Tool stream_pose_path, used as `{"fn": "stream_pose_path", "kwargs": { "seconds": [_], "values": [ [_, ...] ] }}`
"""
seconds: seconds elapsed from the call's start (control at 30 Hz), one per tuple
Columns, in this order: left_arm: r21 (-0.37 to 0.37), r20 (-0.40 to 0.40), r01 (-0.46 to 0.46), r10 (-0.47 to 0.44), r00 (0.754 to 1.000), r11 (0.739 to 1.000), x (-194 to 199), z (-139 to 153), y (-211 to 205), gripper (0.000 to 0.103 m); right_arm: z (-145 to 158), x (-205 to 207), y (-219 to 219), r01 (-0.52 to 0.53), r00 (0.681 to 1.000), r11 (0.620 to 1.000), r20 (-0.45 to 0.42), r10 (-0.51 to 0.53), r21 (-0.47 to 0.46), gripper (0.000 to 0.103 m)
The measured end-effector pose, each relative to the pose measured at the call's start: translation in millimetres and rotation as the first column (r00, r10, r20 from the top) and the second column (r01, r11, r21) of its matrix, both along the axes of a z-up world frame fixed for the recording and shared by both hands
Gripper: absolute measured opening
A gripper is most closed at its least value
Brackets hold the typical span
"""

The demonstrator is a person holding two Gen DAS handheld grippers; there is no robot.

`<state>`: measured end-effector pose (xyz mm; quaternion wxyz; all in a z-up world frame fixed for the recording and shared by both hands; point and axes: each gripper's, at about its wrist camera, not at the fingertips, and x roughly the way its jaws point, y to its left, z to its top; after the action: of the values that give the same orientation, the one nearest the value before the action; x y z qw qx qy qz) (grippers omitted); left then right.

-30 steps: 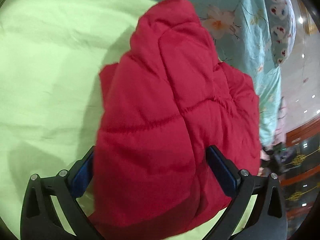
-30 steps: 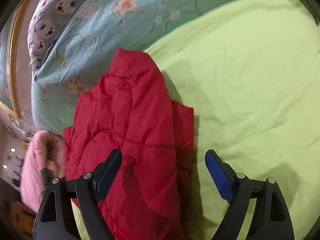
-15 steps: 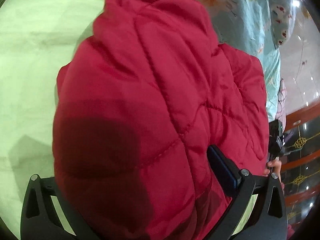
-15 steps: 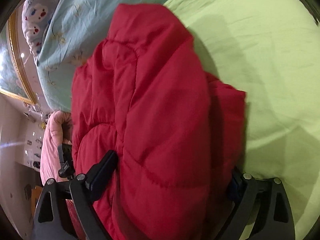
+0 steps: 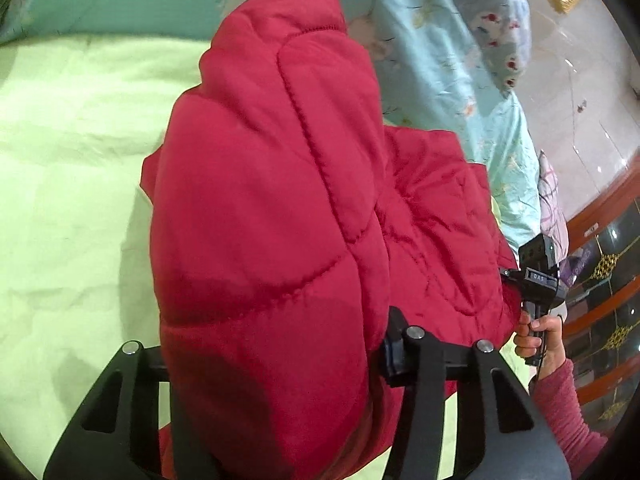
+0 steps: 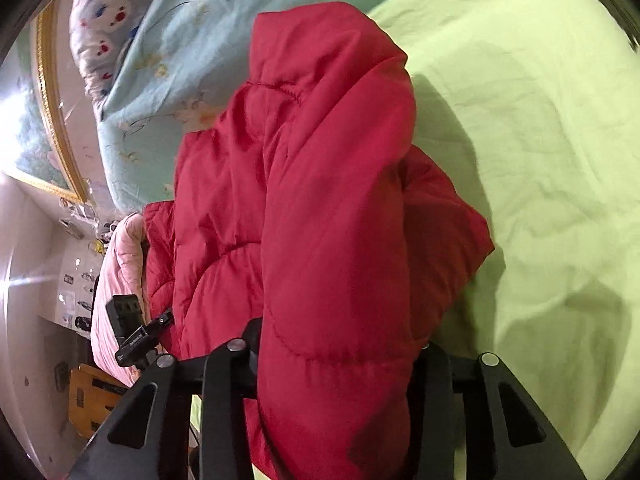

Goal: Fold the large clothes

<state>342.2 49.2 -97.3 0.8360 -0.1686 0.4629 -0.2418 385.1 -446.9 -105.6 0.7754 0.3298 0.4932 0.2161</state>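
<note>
A red quilted puffer jacket (image 5: 272, 208) lies bunched on a light green bed sheet (image 5: 68, 152). My left gripper (image 5: 276, 360) is shut on a thick fold of the jacket, which bulges between the jaws and hides the fingertips. The jacket also fills the right wrist view (image 6: 320, 220). My right gripper (image 6: 336, 356) is shut on another thick fold of it. The right gripper's body and the hand holding it show at the jacket's right edge in the left wrist view (image 5: 536, 280). The left gripper's body shows at the left in the right wrist view (image 6: 132, 336).
A light blue flowered quilt (image 5: 440, 64) and a patterned pillow (image 5: 492, 20) lie behind the jacket. A pink padded cloth (image 6: 120, 264) lies at the bed's edge. The green sheet (image 6: 540, 160) stretches wide to the right. Room floor and wooden furniture (image 5: 600, 248) lie beyond.
Both grippers moved in onto the jacket and closed on thick folds of it. The jacket has been gathered and lifted, so it bulges up more between the jaws.
</note>
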Motion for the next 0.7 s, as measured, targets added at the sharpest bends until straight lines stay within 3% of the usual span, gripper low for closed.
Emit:
{"fn": "stream_pose_path", "kwargs": {
  "seconds": [0.33, 0.7],
  "values": [
    [-0.007, 0.016, -0.02, 0.02, 1.0, 1.0, -63, 16, 23, 0.049, 38, -55, 42, -0.078, 0.994, 0.997, 0.075, 0.078, -0.004, 0.036],
    [0.027, 0.034, -0.054, 0.053, 0.998, 0.998, -138, 23, 32, 0.049, 40, -116, 65, -0.127, 0.989, 0.992, 0.08, 0.127, -0.013, 0.036]
  ]
}}
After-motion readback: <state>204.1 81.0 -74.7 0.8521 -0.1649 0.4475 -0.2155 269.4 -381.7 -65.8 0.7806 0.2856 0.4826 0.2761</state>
